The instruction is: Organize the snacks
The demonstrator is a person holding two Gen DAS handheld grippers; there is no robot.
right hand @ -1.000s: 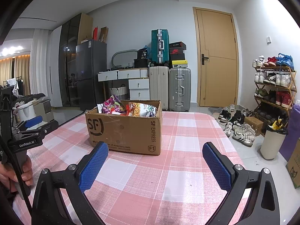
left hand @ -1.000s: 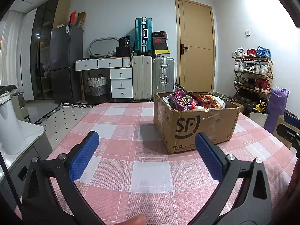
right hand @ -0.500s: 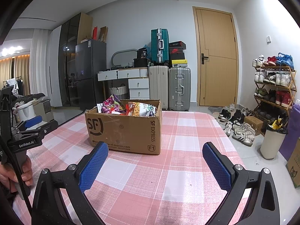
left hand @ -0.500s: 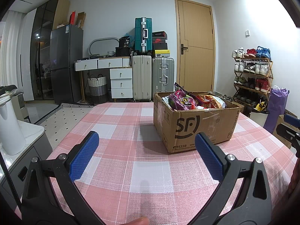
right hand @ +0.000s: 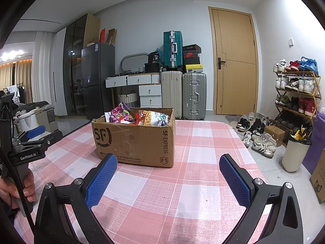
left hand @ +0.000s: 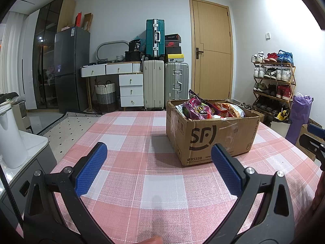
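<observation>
Box (left hand: 211,136) on bench (left hand: 162,183), top open, packed with snack bags (left hand: 200,109): purple and orange-red visible. Left claw (left hand: 158,158) and right claw (right hand: 168,169) both released, empty, short of box.

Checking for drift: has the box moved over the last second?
No. The box keeps its place on the same checks of the tablecloth in both views.

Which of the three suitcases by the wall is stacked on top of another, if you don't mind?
The teal suitcase; the cream and silver ones stand on the floor.

Wood door (left hand: 212,50), fridge (left hand: 71,69), shoe rack (left hand: 273,81)
</observation>
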